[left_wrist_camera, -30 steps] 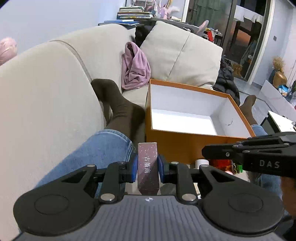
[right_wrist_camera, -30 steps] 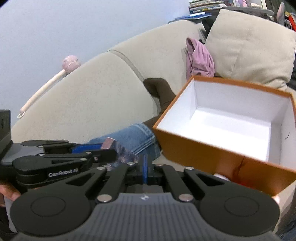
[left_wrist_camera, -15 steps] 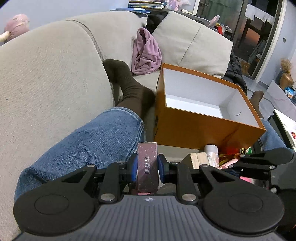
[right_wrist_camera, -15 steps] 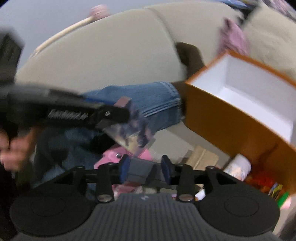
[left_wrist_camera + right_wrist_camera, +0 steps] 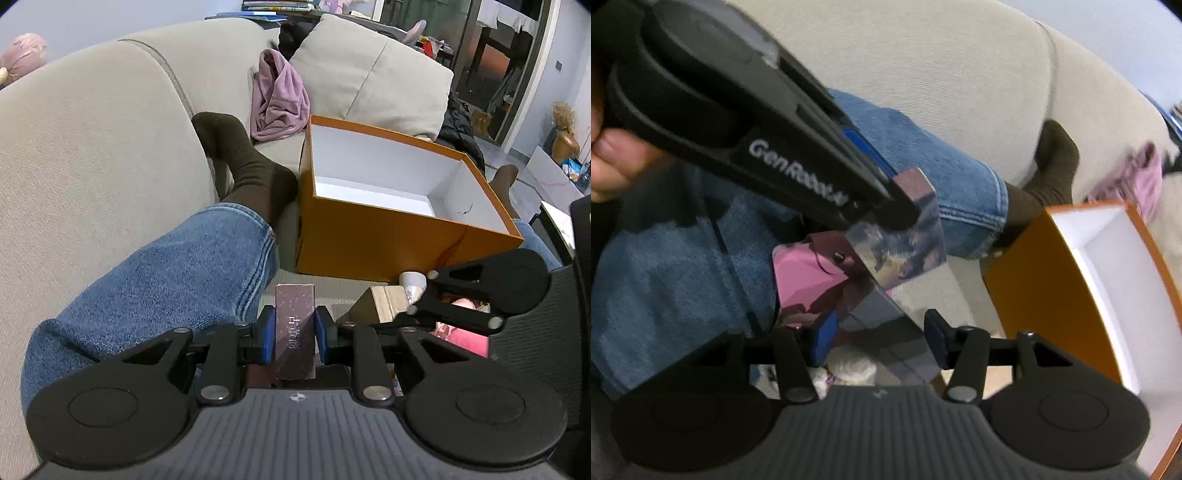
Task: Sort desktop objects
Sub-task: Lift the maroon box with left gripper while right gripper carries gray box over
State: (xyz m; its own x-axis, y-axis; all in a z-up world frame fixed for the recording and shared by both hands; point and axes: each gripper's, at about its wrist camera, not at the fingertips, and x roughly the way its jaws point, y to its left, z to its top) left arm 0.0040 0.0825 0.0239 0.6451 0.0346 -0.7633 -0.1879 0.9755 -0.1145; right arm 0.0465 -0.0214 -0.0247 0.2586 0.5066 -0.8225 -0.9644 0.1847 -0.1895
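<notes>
Left gripper (image 5: 295, 334) is pinching the dark slim box (image 5: 295, 328). Right gripper (image 5: 879, 338), jaws opening around the box's lower end, nothing gripped. Advise squaring pads before transferring toward the orange box (image 5: 369, 243) near the sofa's (image 5: 92, 147) front edge.

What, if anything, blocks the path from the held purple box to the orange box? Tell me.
Nothing visible does. The left gripper is shut on the small purple box, and only bare sofa seat lies between it and the orange box, whose top is open and whose inside looks empty. The denim leg lies off to the side.
</notes>
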